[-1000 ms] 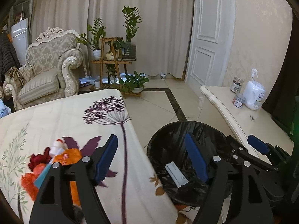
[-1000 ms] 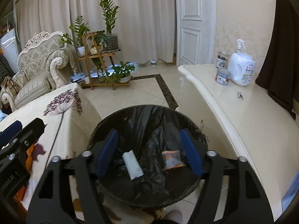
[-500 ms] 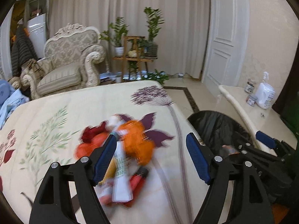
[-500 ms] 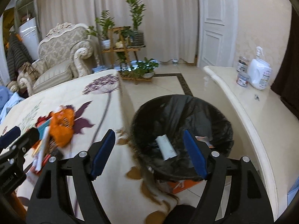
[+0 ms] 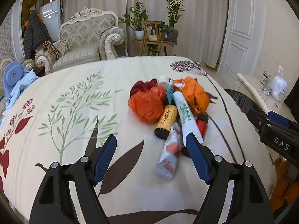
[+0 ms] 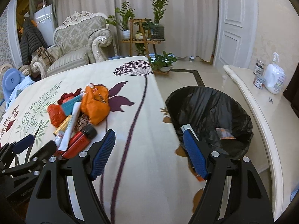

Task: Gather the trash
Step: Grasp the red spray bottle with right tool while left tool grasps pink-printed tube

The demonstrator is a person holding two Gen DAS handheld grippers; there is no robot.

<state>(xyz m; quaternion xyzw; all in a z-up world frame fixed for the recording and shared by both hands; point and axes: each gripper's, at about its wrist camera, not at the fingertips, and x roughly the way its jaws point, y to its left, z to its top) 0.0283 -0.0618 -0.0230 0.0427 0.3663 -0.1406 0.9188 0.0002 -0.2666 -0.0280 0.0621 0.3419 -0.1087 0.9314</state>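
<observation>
- My left gripper (image 5: 151,140) hangs over the near end of the trash pile (image 5: 173,108) on the bed (image 5: 78,97), jaws spread wide with nothing between them; the right gripper (image 6: 148,138) is likewise wide open and empty, over the bed's edge beside the bin (image 6: 209,119).
- The pile lies mid-bed, well apart from the bin: two crumpled orange bags, a white tube (image 5: 186,115), a gold-labelled bottle (image 5: 166,121), a white-and-pink packet (image 5: 171,155) and a red bottle (image 6: 79,142), all touching or overlapping.
- I judge the step to be picking the next piece. The packet looks best: it is nearest and sticks out of the heap. I would bring the left jaws down across its narrow width and close without dragging the tube lying against it.
- The bags are soft; they need a deep pinch.
- Room: the bed is bare left of the pile. The bin, black-lined and already holding scraps, sits on the floor between the bed's edge and a cream counter (image 6: 261,115), so the carry needs to clear the edge and avoid my other gripper.
</observation>
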